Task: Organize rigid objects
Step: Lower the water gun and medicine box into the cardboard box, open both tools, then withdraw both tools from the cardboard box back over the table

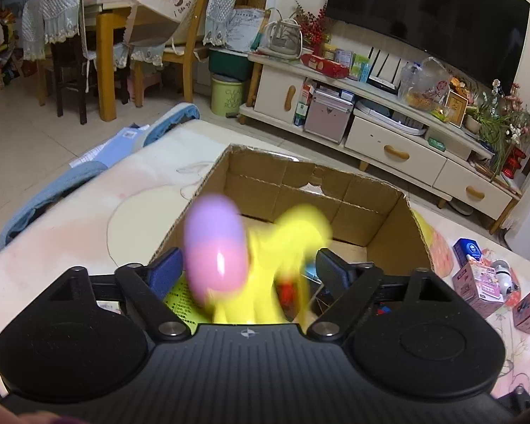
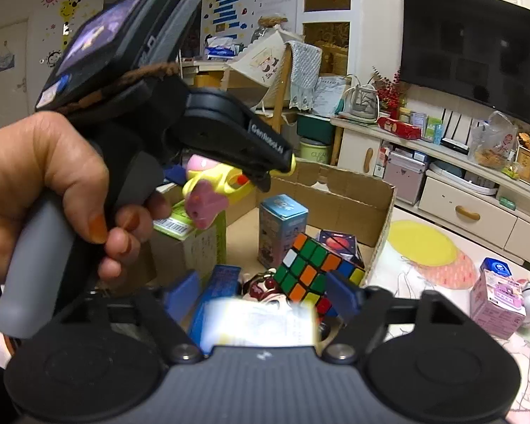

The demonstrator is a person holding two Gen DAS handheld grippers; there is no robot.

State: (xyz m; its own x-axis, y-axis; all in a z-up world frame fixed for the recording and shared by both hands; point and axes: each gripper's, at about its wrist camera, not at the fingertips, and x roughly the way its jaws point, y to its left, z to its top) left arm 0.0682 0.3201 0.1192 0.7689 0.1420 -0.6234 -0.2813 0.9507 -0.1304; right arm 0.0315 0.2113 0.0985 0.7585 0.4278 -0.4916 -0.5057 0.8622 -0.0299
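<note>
In the left wrist view, the left gripper [image 1: 249, 265] is being held over the open brown cardboard box [image 1: 381, 212]. Its jaws are standing wide apart, and a blurred yellow plastic toy with a pink-and-purple rounded part [image 1: 251, 247] is being seen between them, free of both blue pads [image 1: 166, 268]. Small pink cartons [image 1: 477, 281] are lying on the surface at three o'clock of the box.

In the right wrist view, the right gripper [image 2: 265, 291] is being held with jaws apart; a blurred white-and-yellow carton [image 2: 261, 325] is lying between them, and contact cannot be told. Beyond, a multicoloured puzzle cube [image 2: 318, 268] and an upright blue-topped carton [image 2: 282, 226] are resting inside the box [image 2: 357, 190]. At ten o'clock, the left gripper [image 2: 265, 173] is being gripped by a hand [image 2: 49, 183], the yellow toy [image 2: 215, 187] hanging at its tips.
</note>
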